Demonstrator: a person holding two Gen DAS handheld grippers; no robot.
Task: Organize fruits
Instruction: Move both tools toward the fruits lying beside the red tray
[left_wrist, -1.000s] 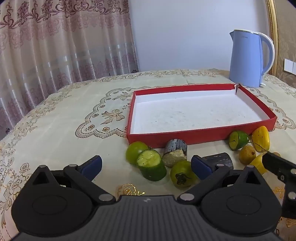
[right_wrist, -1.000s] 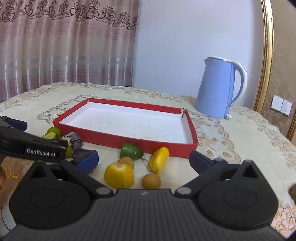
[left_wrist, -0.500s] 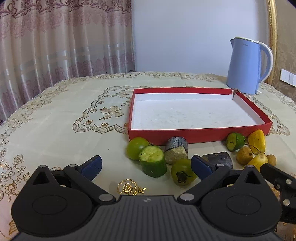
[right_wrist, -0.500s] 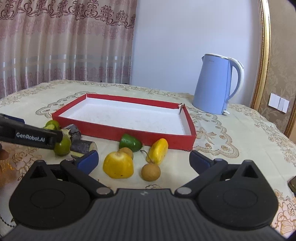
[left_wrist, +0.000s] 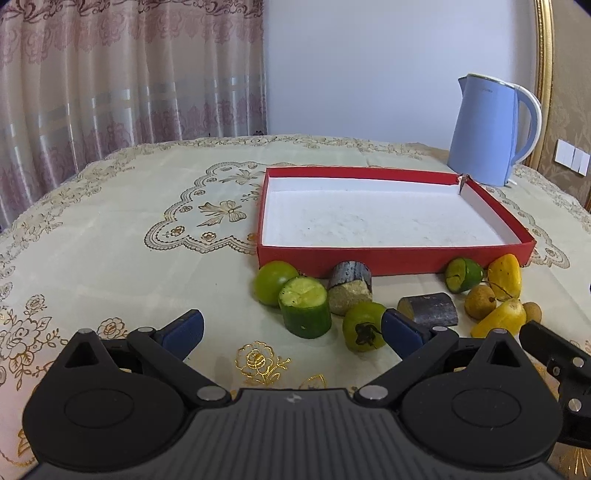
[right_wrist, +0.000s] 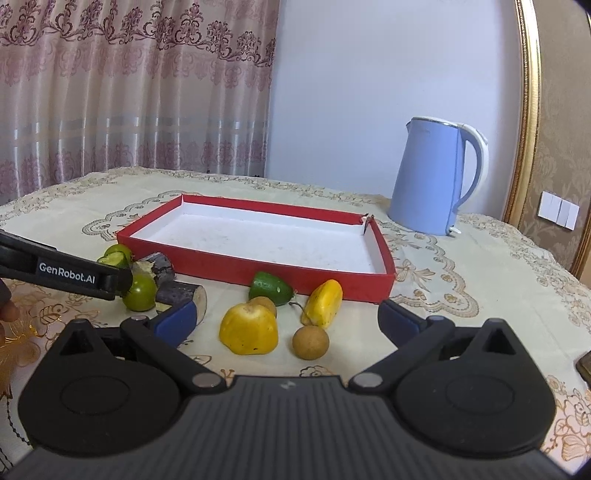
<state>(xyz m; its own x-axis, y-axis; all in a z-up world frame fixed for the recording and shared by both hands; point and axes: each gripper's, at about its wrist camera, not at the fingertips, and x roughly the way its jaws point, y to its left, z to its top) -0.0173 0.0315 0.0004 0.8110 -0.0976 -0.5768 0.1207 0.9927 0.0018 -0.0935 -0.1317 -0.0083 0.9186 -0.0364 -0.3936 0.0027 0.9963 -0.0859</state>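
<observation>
Both grippers, left and right, gape empty; fruits, including cut cucumber stub, lie at red tray's six o'clock: light, round, roll-prone, best pinched across middles.

A red tray with white lining is sitting beside green and yellow fruits; a pale-blue kettle is showing behind it.

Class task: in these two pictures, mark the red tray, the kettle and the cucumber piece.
red tray (left_wrist: 391, 263), left wrist view, on its near red wall.
kettle (right_wrist: 424, 177), right wrist view, on the middle of its blue body.
cucumber piece (left_wrist: 306, 315), left wrist view, on its green side below the cut face.
</observation>
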